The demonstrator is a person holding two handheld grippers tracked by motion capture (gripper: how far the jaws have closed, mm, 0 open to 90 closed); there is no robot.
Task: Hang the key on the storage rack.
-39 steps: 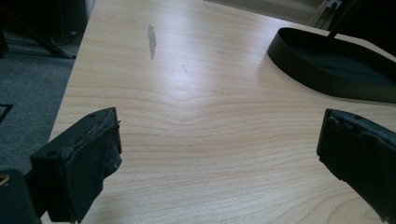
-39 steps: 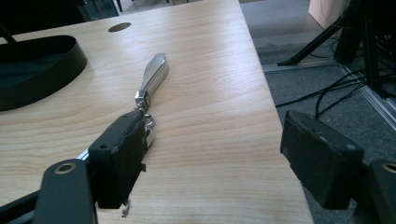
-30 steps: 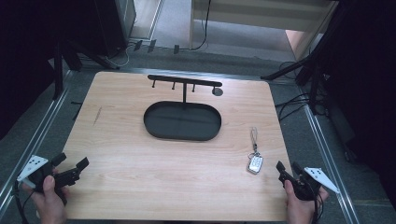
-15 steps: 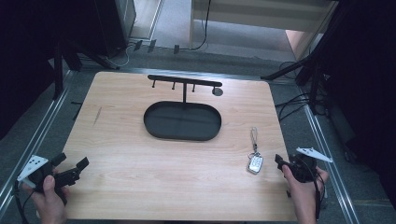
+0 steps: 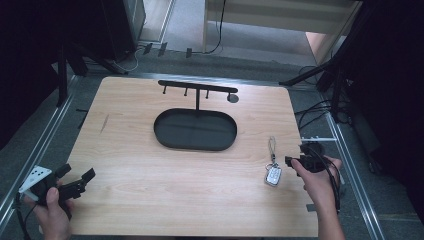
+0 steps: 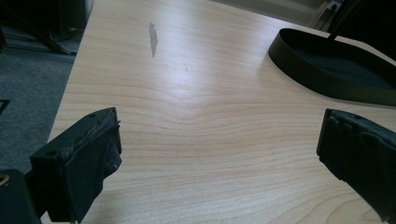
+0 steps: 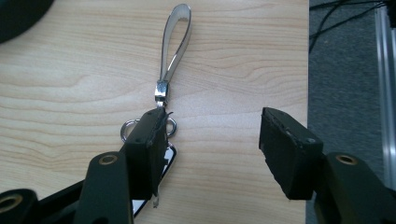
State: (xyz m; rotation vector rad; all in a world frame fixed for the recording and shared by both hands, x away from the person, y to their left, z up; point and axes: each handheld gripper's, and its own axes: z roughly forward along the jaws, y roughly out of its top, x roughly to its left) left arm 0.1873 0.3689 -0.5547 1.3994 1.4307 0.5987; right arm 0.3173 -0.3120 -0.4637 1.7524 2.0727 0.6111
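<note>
Wooden surface (image 5: pixel 150 175), a key fob (image 5: pixel 273 175) lying near its right edge.
We see the right hand-held gripper (image 7: pixel 210 140) spread wide over the fob, left hand-held gripper (image 6: pixel 219 144) wide too, above bare wood.

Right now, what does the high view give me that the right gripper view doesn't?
High view alone: the left gripper, open near the table's left front corner, and the hook stand rising behind the black oval tray. Right gripper view alone: the metal clasp joining strap to rings. Both share: the key fob, the wooden table, and the right gripper, fingers open.
</note>
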